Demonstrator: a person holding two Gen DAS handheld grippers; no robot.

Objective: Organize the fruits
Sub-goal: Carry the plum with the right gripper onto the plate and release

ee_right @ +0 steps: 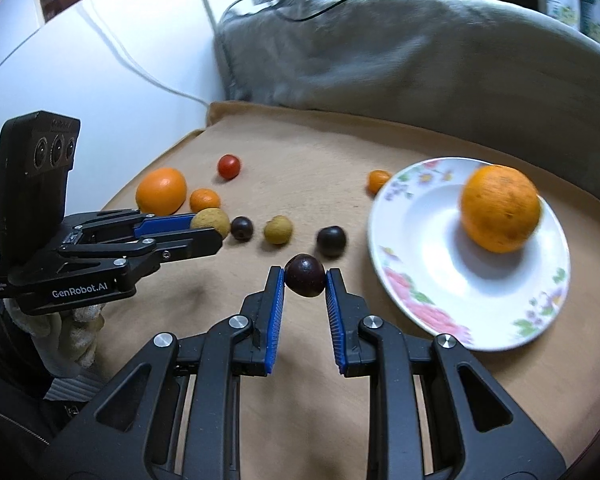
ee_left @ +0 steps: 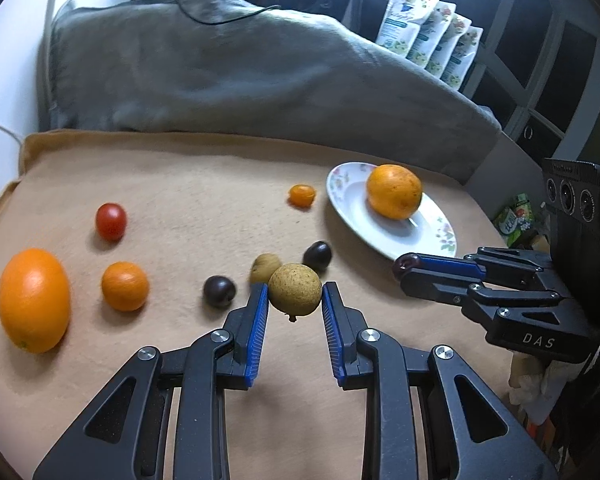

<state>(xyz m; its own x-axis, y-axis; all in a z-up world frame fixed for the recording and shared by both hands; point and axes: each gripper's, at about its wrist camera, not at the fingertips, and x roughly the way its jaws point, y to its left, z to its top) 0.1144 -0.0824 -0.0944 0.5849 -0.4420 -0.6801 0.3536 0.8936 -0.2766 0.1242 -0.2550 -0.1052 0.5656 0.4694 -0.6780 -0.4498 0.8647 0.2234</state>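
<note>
Left wrist view: left gripper [ee_left: 295, 294] pinching tan round fruit [ee_left: 295, 289] between blue pads, fruit clear of beige cloth [ee_left: 180, 184]. Floral plate [ee_left: 350, 200], carrying one orange [ee_left: 394, 191], lies ahead and to the right of this gripper, on the far side of right gripper [ee_left: 405, 270]. Right gripper seen side-on here, tips clamped on something dark; identity poor from this angle. Loose on cloth: large orange [ee_left: 33, 299], small orange [ee_left: 125, 286], red tomato [ee_left: 111, 221], orange tomato [ee_left: 301, 195], two dark fruits [ee_left: 219, 291] [ee_left: 317, 256], second tan fruit [ee_left: 262, 268]. Right wrist view: right gripper [ee_right: 305, 276] pressed on dark round fruit [ee_right: 305, 275], lifted off cloth. Plate rim [ee_right: 396, 280] just beside and to the right, no obstacle between; right hand judged nearer, so likely first to deposit. Shown only here: dark fruit clearly, free plate floor nearer than the orange [ee_right: 500, 208]. Shown only in left view: stem nub under tan fruit.
</note>
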